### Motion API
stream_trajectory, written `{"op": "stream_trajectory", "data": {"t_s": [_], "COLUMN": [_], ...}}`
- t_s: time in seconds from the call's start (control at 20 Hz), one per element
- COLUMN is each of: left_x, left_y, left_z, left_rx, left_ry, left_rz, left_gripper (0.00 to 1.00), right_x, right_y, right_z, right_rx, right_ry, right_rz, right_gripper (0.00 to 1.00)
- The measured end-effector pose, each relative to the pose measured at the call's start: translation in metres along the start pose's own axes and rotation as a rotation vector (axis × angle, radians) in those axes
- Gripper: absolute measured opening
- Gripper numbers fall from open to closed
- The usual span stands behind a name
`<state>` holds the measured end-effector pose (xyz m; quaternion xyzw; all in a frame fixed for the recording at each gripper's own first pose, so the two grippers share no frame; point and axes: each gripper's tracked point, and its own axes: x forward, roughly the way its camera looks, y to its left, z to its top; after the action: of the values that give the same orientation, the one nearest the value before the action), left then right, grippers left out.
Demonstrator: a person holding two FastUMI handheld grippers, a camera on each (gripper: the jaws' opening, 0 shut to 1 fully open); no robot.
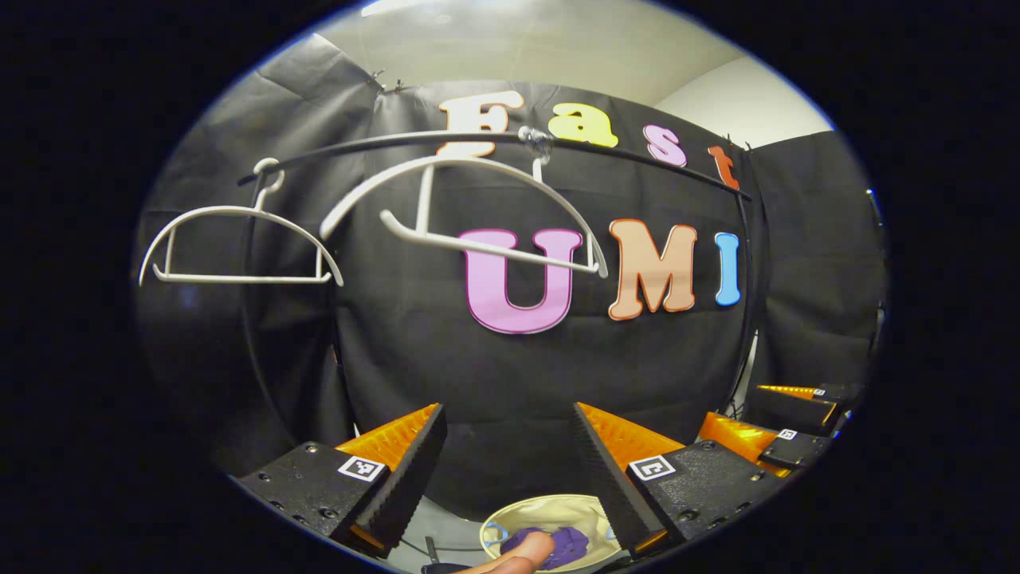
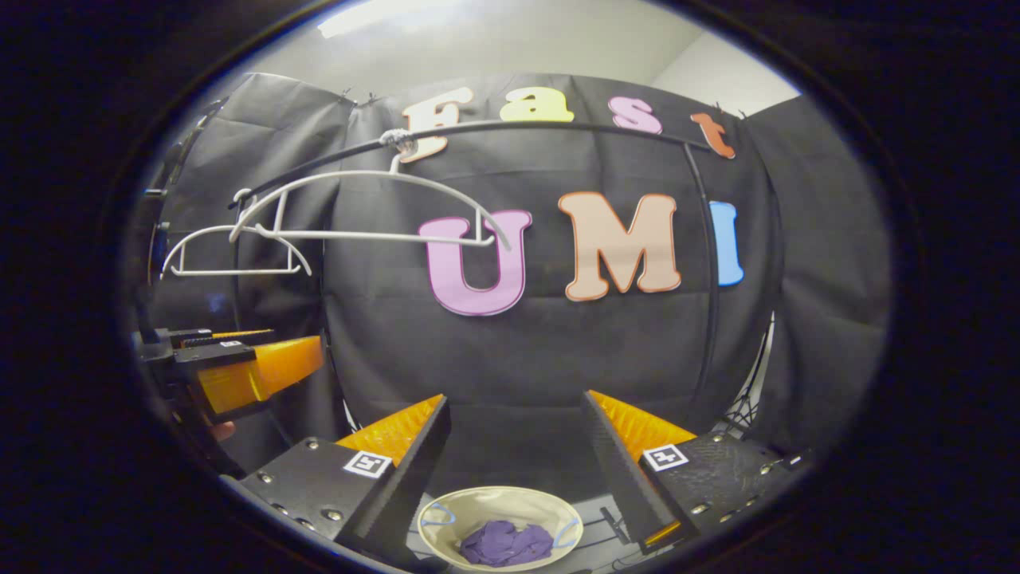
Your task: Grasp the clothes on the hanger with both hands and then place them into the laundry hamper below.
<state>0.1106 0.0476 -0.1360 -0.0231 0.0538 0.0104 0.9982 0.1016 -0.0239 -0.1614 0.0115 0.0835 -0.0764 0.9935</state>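
Note:
Both white hangers hang bare on the black rail (image 1: 382, 144): one (image 1: 239, 278) to the left, one (image 1: 494, 247) nearer the middle. They appear again (image 2: 231, 272) (image 2: 374, 235) in the right gripper view. Below stands the round beige laundry hamper (image 1: 542, 500) (image 2: 500, 489) with the purple clothes (image 1: 572, 542) (image 2: 506, 544) crumpled inside. My left gripper (image 1: 508, 408) is open above the hamper with nothing between its fingers. My right gripper (image 2: 516, 397) is open and empty too. Each gripper sees the other beside it (image 1: 733, 406) (image 2: 295, 339).
The black cloth wall closes the booth behind the rail and on both sides. A person's fingertip (image 1: 518, 554) shows at the bottom edge in front of the hamper. A black upright post (image 2: 712, 303) of the rack stands at the right.

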Motion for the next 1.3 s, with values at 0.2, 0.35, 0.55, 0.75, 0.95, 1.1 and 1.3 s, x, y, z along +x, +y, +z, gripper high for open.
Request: {"op": "stream_trajectory", "data": {"t_s": [0.2,0.35,0.55,0.75,0.95,1.1,1.3], "left_x": [-0.020,-0.036,-0.044,-0.040,-0.050,-0.052,-0.056], "left_y": [-0.002,-0.012,-0.048,-0.086,-0.115,-0.142,-0.145], "left_z": [0.003,0.010,-0.002,0.010,0.037,0.029,0.035], "left_rx": [-0.002,-0.013,-0.054,-0.027,-0.017,-0.009,-0.036], "left_ry": [-0.015,-0.047,-0.094,-0.070,-0.159,-0.140,-0.157], "left_rz": [0.005,0.006,-0.040,-0.065,-0.059,-0.090,-0.048], "left_gripper": [0.92,0.92,0.92,0.92,0.92,0.92,0.98], "right_x": [-0.034,-0.056,-0.071,-0.070,-0.083,-0.090,-0.100], "right_y": [-0.001,-0.008,-0.018,-0.036,-0.061,-0.074,-0.087], "right_z": [0.029,0.036,0.016,0.010,0.034,0.038,0.040], "right_rx": [0.026,0.015,0.021,-0.021,-0.021,-0.001,0.025], "right_ry": [-0.084,-0.127,-0.115,-0.053,-0.097,-0.101,-0.108], "right_rz": [0.022,0.032,0.061,0.086,0.092,0.111,0.145], "right_gripper": [0.99,0.99,1.00,0.93,0.93,0.99,1.00]}}
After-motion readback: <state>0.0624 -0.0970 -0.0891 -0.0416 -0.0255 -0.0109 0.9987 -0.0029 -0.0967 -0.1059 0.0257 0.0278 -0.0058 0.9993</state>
